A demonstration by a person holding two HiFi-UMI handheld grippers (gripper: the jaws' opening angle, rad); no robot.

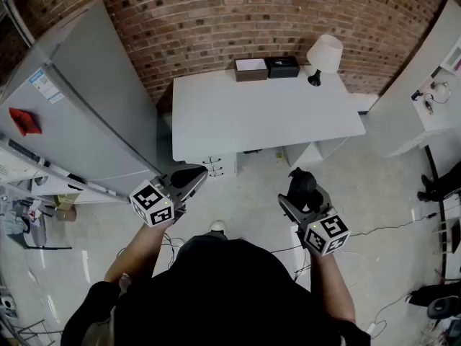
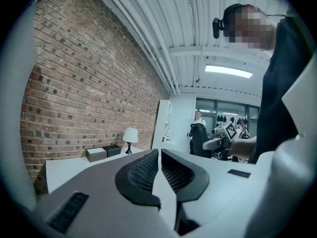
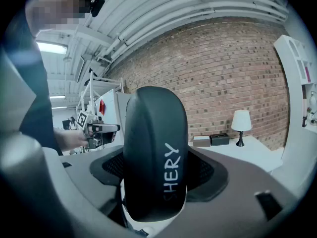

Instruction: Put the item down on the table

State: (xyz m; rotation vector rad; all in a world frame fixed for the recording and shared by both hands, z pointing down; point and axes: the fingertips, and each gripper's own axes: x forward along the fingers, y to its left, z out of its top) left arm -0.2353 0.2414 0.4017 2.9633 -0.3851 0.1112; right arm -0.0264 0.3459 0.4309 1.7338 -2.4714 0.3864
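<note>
Between the right gripper's (image 1: pixel 303 195) jaws sits a clamped black item (image 3: pixel 154 148), its long axis pointing toward the table (image 1: pixel 266 114). The left gripper (image 2: pixel 159 158) is level, closed and empty.

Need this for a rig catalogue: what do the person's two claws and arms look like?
The left claw and right claw have smooth grey bodies with broad jaws lined by black ribbed pads. The left cube and right cube are white with black square markers. The person wears dark sleeves that leave the forearms bare.
</note>
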